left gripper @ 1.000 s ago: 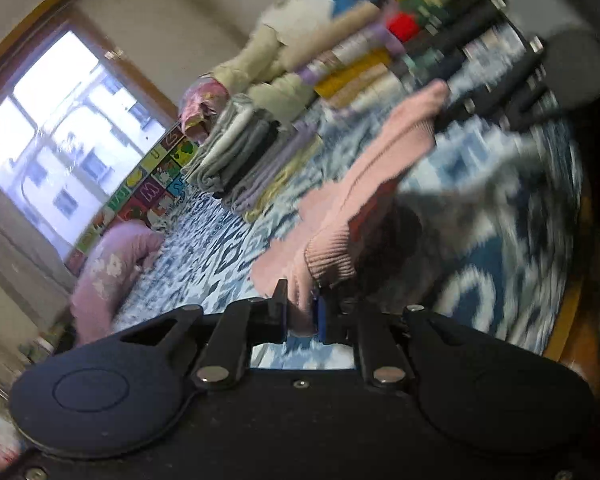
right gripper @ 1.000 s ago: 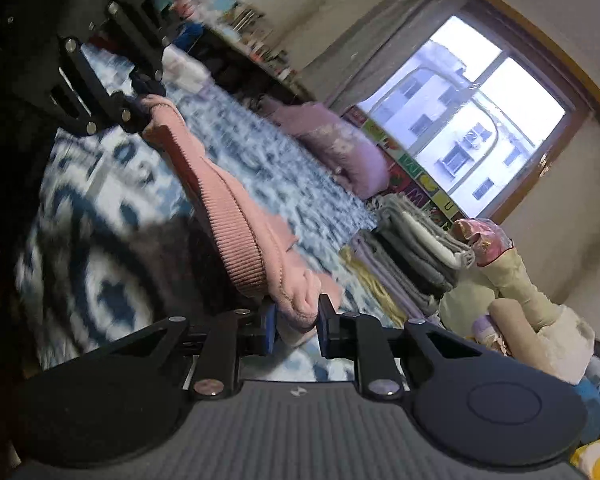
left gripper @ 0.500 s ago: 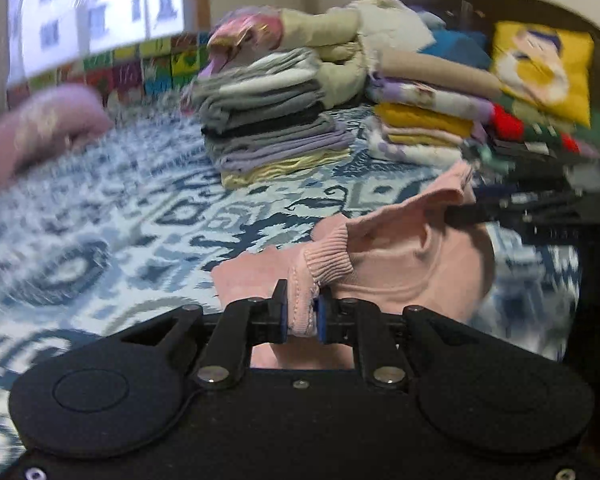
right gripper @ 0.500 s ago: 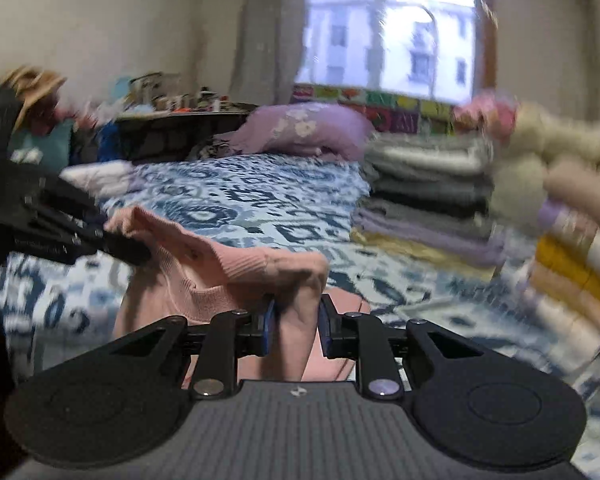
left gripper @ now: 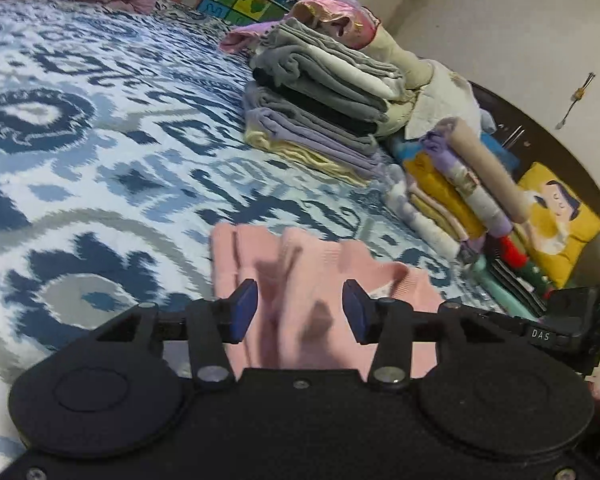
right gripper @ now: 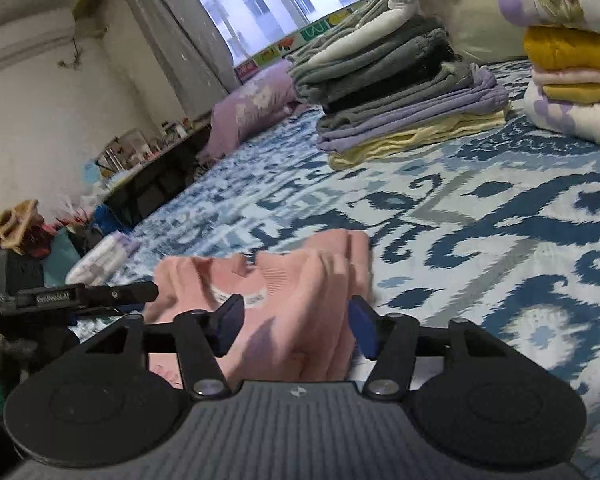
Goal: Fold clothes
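Item: pink knit sweater, lying on the blue-and-white patterned bedspread, near side of the grey-and-lilac folded stack and well apart from it. Condition: bunched and partly doubled over, ridges and loose folds across the top, collar with white label exposed toward the left gripper; not flat, not squared, edges uneven. Progress, judged: somewhere mid-fold at best; compact rectangle matching the stack not reached; smoothing, further folding and transfer toward the stack seemingly outstanding. Orientation: long axis running roughly crosswise to the stack's front edge, from the grippers toward the stack; collar end to the left side in the right wrist view; hem and sleeves not told apart with certainty, blurred. Left gripper: jaws wide apart, straddling the sweater's near edge, clamped on nothing. Right gripper: jaws likewise spread, fabric between them but not pinched. Second stack, yellow and floral, right of the first.
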Demonstrator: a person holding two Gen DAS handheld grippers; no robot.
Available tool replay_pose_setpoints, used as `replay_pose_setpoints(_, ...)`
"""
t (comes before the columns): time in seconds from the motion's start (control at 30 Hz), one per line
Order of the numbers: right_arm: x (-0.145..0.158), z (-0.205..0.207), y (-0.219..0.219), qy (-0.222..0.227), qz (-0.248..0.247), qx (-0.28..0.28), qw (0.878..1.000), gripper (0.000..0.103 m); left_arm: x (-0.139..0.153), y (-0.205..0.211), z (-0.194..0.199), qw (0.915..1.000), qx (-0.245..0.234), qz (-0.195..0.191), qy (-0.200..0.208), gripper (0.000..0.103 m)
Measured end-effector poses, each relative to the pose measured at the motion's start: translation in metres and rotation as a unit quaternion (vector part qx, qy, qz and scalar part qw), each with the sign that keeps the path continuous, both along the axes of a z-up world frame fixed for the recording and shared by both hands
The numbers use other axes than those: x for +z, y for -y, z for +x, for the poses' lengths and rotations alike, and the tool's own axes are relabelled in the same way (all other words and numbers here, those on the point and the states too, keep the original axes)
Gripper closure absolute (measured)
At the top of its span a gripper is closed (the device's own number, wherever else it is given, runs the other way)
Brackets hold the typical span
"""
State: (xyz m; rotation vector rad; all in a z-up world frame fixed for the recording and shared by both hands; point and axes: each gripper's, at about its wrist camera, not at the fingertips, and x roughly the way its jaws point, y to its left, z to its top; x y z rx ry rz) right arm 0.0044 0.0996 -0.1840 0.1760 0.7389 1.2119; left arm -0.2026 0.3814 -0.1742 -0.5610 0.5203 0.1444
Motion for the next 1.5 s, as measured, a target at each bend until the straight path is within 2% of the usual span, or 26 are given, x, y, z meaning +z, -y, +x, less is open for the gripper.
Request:
replay_pose_setpoints(0.03,-0.001,-0.001,0.000,0.000,0.001,0.003,1.000,0.042,-0.001,0.000,0.000,1.0000,-0.001,-0.005,0.002,0.059)
replay_pose_setpoints(0.1,-0.002,-0.004,0.000,0.000,0.002,0.010,1.000,0.045,-0.002,0.000,-0.001,0.9999,-0.002,-0.014,0.007,0.081)
replay_pose_setpoints(0.13,-0.002,-0.005,0.000,0.000,0.002,0.013,1.000,0.064,-0.002,0.000,-0.002,0.9998,-0.003,-0.019,0.010,0.093)
replay_pose_setpoints(0.17,-0.001,-0.005,-0.001,0.003,-0.002,0.019,1.000,0.091,-0.003,0.000,-0.002,0.9996,-0.004,-0.024,0.012,0.099)
replay_pose_setpoints(0.27,0.009,-0.002,-0.005,0.022,0.009,0.016,1.000,0.095,-0.001,-0.010,-0.005,0.9968,0.004,-0.064,0.048,0.101)
replay_pose_setpoints(0.43,0.022,0.015,-0.013,0.039,0.059,-0.005,0.998,0.095,-0.005,-0.038,-0.009,0.9839,0.030,-0.148,0.096,0.101)
replay_pose_setpoints(0.5,0.021,0.022,-0.019,0.039,0.064,-0.007,0.997,0.095,-0.010,-0.045,-0.008,0.9821,0.039,-0.161,0.090,0.101)
replay_pose_setpoints(0.77,-0.007,0.038,-0.041,0.007,0.023,-0.011,1.000,0.092,-0.031,-0.062,0.013,0.9788,0.053,-0.192,0.045,0.101)
replay_pose_setpoints(0.83,-0.006,0.038,-0.039,0.003,0.020,-0.017,1.000,0.089,-0.023,-0.059,0.010,0.9833,0.051,-0.171,0.038,0.099)
replay_pose_setpoints(0.87,-0.002,0.038,-0.037,0.004,0.018,-0.023,1.000,0.077,-0.017,-0.057,0.008,0.9862,0.052,-0.153,0.036,0.097)
replay_pose_setpoints(0.93,0.012,0.030,-0.033,0.057,0.015,-0.033,0.998,0.066,0.002,-0.048,0.003,0.9950,0.057,-0.067,0.046,0.097)
replay_pose_setpoints(1.0,0.022,0.020,-0.035,0.114,0.016,-0.022,0.993,0.066,0.014,-0.036,0.005,0.9973,0.036,-0.005,0.065,0.097)
replay_pose_setpoints(1.07,0.029,0.011,-0.040,0.166,0.017,-0.005,0.986,0.067,0.024,-0.025,0.007,0.9950,0.014,0.057,0.080,0.097)
replay_pose_setpoints(1.13,0.025,0.006,-0.049,0.191,0.006,0.014,0.981,0.067,0.020,-0.015,0.018,0.9924,-0.008,0.101,0.070,0.097)
replay_pose_setpoints(1.2,0.018,0.007,-0.059,0.197,-0.007,0.028,0.980,0.067,0.010,-0.013,0.033,0.9906,-0.020,0.128,0.043,0.096)
replay_pose_setpoints(1.27,0.013,0.011,-0.067,0.197,-0.015,0.036,0.980,0.067,0.000,-0.016,0.043,0.9911,-0.018,0.130,0.022,0.097)
replay_pose_setpoints(1.5,-0.009,0.028,-0.086,0.148,-0.044,0.051,0.987,0.068,-0.023,-0.039,0.046,0.9978,0.028,0.056,-0.019,0.097)
